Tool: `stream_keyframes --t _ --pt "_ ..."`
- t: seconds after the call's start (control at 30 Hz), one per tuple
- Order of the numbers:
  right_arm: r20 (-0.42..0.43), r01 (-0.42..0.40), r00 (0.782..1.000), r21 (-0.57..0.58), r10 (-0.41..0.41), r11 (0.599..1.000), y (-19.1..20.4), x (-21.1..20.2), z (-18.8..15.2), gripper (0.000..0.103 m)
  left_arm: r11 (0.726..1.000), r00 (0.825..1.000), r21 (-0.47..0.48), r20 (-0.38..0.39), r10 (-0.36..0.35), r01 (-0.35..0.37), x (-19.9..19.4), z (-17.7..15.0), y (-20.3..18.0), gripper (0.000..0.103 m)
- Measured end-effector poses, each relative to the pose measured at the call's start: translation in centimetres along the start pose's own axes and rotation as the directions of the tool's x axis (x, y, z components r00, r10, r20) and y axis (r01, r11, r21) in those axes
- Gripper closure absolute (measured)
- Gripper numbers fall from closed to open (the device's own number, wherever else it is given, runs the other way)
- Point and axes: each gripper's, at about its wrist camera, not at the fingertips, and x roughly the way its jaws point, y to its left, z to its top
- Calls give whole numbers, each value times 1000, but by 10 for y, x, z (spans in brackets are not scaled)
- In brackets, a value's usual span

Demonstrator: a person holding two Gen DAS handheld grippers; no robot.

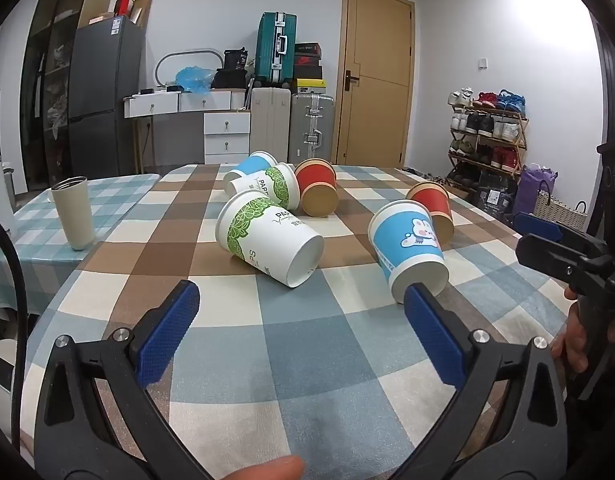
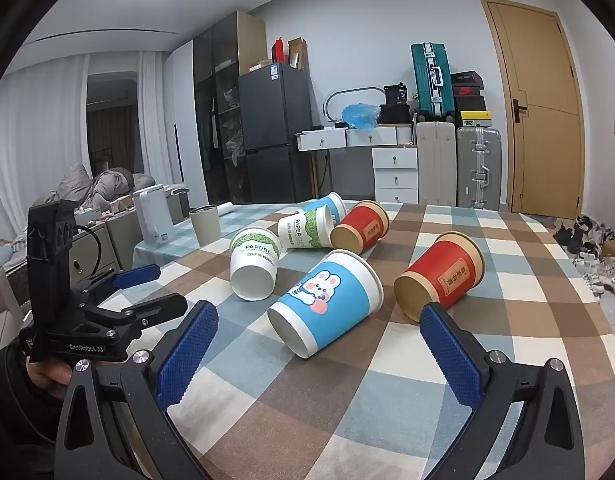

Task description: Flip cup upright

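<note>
Several paper cups lie on their sides on the checked tablecloth (image 1: 307, 352). Nearest are a blue rabbit cup (image 1: 407, 248) (image 2: 327, 304), a white cup with green leaves (image 1: 267, 236) (image 2: 254, 264) and a red cup (image 1: 435, 210) (image 2: 439, 280). Behind them lie a second green-leaf cup (image 1: 273, 186) (image 2: 305, 226), a second red cup (image 1: 317, 190) (image 2: 361, 230) and a second blue cup (image 1: 247, 168) (image 2: 333, 204). My left gripper (image 1: 301, 292) is open and empty, short of the near cups. My right gripper (image 2: 319, 316) is open and empty, with the blue rabbit cup's base between its pads; it also shows at the left wrist view's right edge (image 1: 547, 240).
A beige tumbler (image 1: 73, 212) (image 2: 205, 224) stands upright on a lower side table at the left. A white kettle (image 2: 153, 214) stands beyond it. Suitcases, drawers, a fridge and a shoe rack (image 1: 487, 132) line the far wall. My left gripper shows at the right wrist view's left (image 2: 147, 284).
</note>
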Motion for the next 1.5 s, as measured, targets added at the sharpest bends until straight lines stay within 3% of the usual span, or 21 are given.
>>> stream_keyframes --t 1.5 --pt "7 3 1000 30 -3 1000 -2 1 -1 0 1000 1000 26 21 7 -8 -11 4 -11 1"
